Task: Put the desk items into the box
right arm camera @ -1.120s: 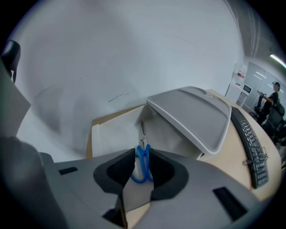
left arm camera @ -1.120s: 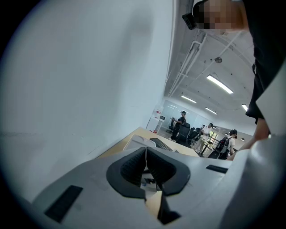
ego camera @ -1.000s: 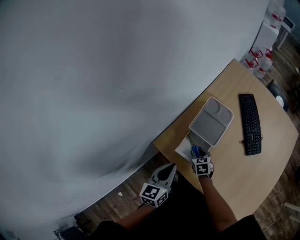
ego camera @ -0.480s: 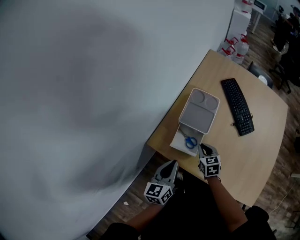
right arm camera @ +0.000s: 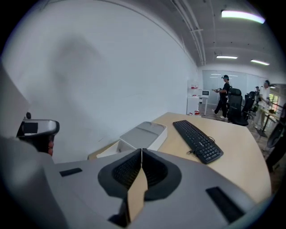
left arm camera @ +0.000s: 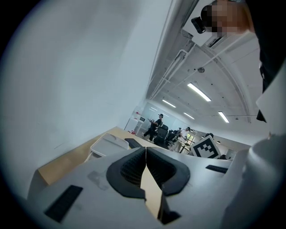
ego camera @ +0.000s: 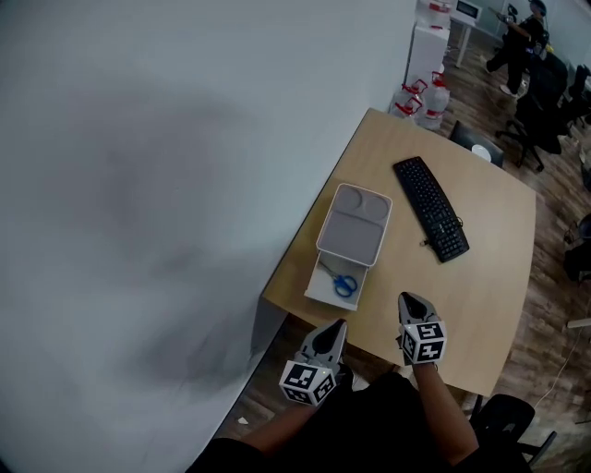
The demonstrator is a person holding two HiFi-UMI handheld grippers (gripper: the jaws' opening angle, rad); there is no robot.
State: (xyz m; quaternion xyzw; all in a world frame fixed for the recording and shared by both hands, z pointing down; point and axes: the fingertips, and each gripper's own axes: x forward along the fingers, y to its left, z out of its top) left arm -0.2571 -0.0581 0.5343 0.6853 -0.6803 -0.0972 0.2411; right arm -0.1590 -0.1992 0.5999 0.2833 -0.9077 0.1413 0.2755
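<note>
A white box (ego camera: 322, 288) sits at the near left corner of the wooden desk (ego camera: 480, 277), with blue scissors (ego camera: 344, 285) lying inside it. A grey lid (ego camera: 355, 224) rests over the box's far end. My right gripper (ego camera: 414, 305) hovers above the desk's near edge, right of the box and well apart from it. Its jaws have just been closing with nothing between them and are now shut (right arm camera: 141, 154). My left gripper (ego camera: 328, 337) is off the desk's near edge, also shut (left arm camera: 146, 154) and empty. Both gripper views look over the lid (right arm camera: 144, 133) (left arm camera: 109, 144).
A black keyboard (ego camera: 430, 221) lies right of the lid, with its cable trailing at the near end. A grey wall (ego camera: 138, 185) runs along the desk's left side. Water bottles (ego camera: 434, 100), office chairs and a person (ego camera: 526, 28) are beyond the far end.
My right gripper drew back and up from the box, leaving the blue scissors inside it, and its jaws closed. The left gripper shifted a little.
</note>
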